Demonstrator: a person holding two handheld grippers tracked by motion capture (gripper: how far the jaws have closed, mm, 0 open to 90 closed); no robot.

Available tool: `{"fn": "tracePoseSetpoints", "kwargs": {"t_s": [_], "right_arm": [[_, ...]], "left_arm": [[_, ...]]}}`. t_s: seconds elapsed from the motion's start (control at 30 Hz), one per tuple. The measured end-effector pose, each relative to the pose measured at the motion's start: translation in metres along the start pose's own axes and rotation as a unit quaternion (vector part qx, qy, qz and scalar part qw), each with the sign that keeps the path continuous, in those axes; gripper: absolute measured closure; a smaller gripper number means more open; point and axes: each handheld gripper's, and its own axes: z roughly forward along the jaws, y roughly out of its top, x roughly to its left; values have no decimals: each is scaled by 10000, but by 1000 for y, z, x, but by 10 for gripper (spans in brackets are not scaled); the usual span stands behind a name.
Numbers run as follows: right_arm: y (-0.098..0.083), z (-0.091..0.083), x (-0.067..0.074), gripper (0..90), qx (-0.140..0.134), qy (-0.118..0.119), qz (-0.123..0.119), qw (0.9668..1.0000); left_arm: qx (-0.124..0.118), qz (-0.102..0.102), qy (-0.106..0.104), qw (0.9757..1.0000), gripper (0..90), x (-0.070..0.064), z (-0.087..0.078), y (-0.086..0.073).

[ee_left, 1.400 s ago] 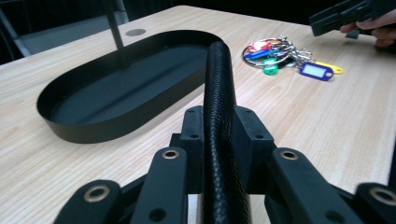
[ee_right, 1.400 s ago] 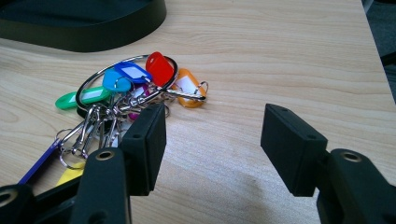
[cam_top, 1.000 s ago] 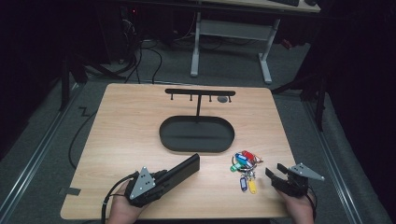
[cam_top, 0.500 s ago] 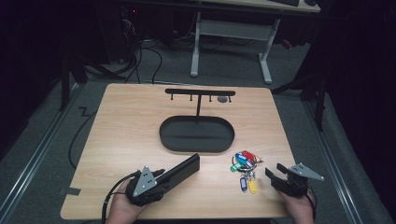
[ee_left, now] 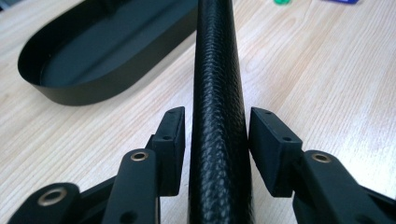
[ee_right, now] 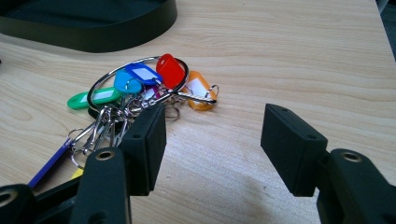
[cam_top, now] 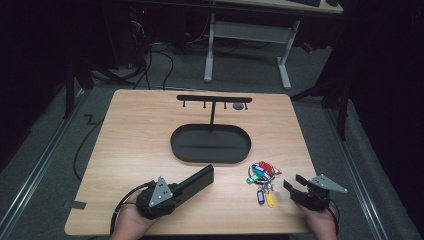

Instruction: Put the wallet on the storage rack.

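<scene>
A long black textured case (cam_top: 194,180) lies on the wooden table (cam_top: 140,145) at the front left. My left gripper (cam_top: 179,189) straddles its near end. In the left gripper view the case (ee_left: 215,56) runs between the jaws. The jaws have just been closing, and a thin gap still shows at each pad (ee_left: 170,140). A bunch of keys with coloured tags (cam_top: 262,175) lies at the front right. My right gripper (cam_top: 294,182) rests just to its right, open. Nothing is between its pads (ee_right: 148,140), and the keys (ee_right: 140,86) lie ahead and to their left.
A black oval tray (cam_top: 210,159) sits mid-table, and behind it a black T-shaped hook rack (cam_top: 214,99) rises on a thin post. The tray's wall (ee_left: 93,88) lies just left of the case. Past the table's far edge, the legs of a desk stand on the floor.
</scene>
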Motion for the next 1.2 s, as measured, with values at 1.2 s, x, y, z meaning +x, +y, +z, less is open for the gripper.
{"fn": "tracePoseSetpoints", "kwargs": {"t_s": [1.2], "right_arm": [[1, 1, 2, 409, -9, 191, 23, 9998]], "left_arm": [[1944, 644, -492, 9776, 625, 13, 10, 71]]}}
